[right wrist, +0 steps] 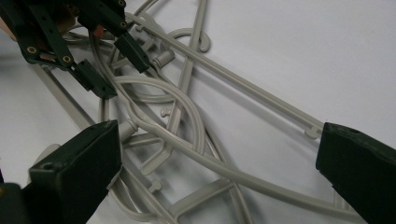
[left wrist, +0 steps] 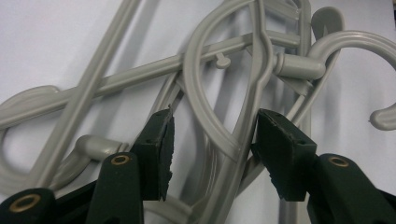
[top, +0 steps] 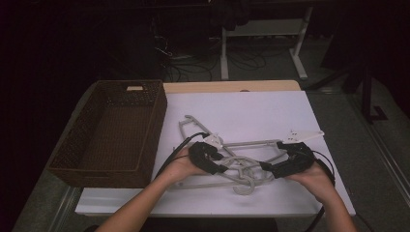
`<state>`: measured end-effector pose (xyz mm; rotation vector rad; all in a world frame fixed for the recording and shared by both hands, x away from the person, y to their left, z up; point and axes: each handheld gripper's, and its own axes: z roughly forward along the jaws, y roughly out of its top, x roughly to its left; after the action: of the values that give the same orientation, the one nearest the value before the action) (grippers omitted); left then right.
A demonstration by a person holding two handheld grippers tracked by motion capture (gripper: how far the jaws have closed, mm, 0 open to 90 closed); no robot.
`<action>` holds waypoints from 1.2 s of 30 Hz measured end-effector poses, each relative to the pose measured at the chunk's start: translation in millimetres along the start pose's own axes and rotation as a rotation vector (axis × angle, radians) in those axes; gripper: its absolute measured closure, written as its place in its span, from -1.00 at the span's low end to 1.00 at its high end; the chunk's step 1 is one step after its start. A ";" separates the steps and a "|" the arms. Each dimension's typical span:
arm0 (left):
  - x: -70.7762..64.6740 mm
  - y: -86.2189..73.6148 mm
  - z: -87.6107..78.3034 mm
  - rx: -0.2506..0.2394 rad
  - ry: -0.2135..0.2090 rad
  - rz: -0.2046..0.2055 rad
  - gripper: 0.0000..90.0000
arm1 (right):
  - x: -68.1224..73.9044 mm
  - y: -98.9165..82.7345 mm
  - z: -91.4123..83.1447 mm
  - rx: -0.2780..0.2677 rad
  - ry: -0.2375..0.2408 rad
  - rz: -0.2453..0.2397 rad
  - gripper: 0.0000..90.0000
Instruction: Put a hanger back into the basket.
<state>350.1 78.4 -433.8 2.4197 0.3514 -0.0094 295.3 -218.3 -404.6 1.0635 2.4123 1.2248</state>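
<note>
Several grey plastic hangers (top: 240, 170) lie tangled on the white table top (top: 251, 111). My left gripper (top: 223, 166) reaches into the pile from the left. In the left gripper view its jaws (left wrist: 212, 144) straddle a curved hanger neck (left wrist: 233, 135); one pad sits right at the neck and the other stands clear of it, so the gripper is open. My right gripper (top: 265, 166) comes in from the right. In the right gripper view it (right wrist: 219, 163) stands wide open over crossing hanger bars (right wrist: 187, 112), with the left gripper (right wrist: 116, 70) beyond them.
A dark woven basket (top: 157, 121) with nothing in it stands at the left, against the white sheet's edge. A white gripper plate (top: 302, 135) juts out above the right hand. The front table edge runs just below the forearms.
</note>
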 end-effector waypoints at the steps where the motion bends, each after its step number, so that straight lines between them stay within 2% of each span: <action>1: 0.4 0.5 1.5 0.004 -0.001 -0.001 0.06 | 0.0 0.0 0.0 0.000 0.000 0.000 -1.00; 13: -2.1 2.8 13.6 0.074 0.024 0.011 0.31 | -0.4 -0.4 -1.1 -0.008 0.007 0.003 -0.99; 18: -5.1 4.7 13.7 0.092 0.049 0.036 0.39 | -0.6 -0.3 -1.5 -0.012 0.007 0.004 -0.99; 23: -5.4 5.2 11.5 0.096 0.058 0.053 0.46 | -0.8 -0.3 -1.8 -0.014 0.006 0.005 -0.99; 27: -7.4 6.2 9.5 0.096 0.065 0.086 0.68 | -1.1 -0.4 -2.1 -0.018 0.005 0.005 -0.99; 36: -9.6 10.2 3.1 0.078 0.058 0.131 0.77 | -1.5 -0.4 -3.2 -0.025 0.001 0.008 -0.99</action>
<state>343.7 66.5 -428.8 2.5199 0.2226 0.1075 294.6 -221.4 -403.1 1.0667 2.3893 1.2557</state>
